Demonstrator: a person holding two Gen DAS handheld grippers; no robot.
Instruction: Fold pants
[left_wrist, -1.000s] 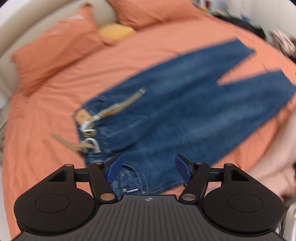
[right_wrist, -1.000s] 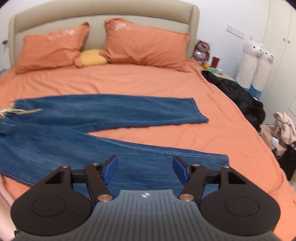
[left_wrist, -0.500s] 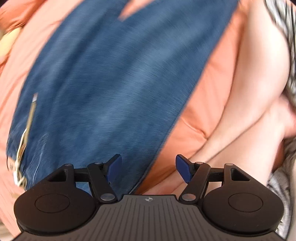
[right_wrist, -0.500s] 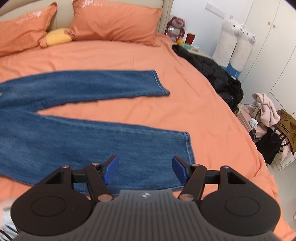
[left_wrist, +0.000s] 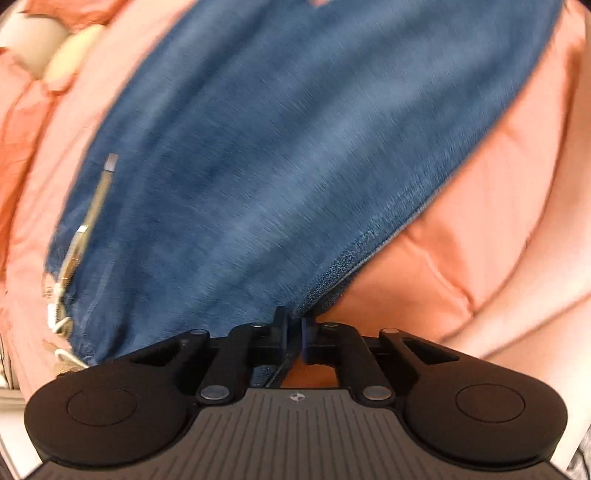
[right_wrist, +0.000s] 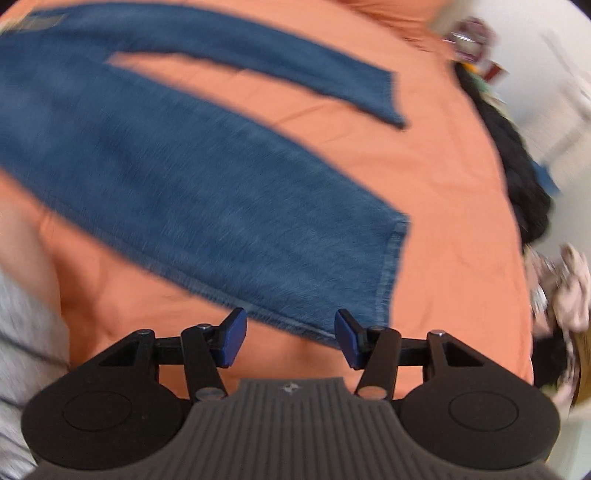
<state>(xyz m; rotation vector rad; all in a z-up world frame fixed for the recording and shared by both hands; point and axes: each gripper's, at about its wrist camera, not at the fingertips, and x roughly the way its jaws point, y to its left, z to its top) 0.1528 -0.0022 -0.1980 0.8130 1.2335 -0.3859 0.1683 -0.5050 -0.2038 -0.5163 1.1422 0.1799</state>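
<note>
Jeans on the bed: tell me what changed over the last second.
The left hand-held gripper came down from above the waistband and shut on the side edge of the jeans. The right hand-held gripper dropped toward the hem corner of the near leg; its jaws are closing, and the pads are not yet pressing on the denim. The jeans lie flat as before on the orange bedsheet, legs apart.

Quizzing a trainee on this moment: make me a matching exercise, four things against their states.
Things:
1. left gripper
2. right gripper
3. jeans
4. bedsheet

States:
A. orange, under the denim
B. closing, pads not yet on cloth
C. shut on the denim's edge
D. spread flat, legs apart

Pairs: 1-C, 2-B, 3-D, 4-A
</note>
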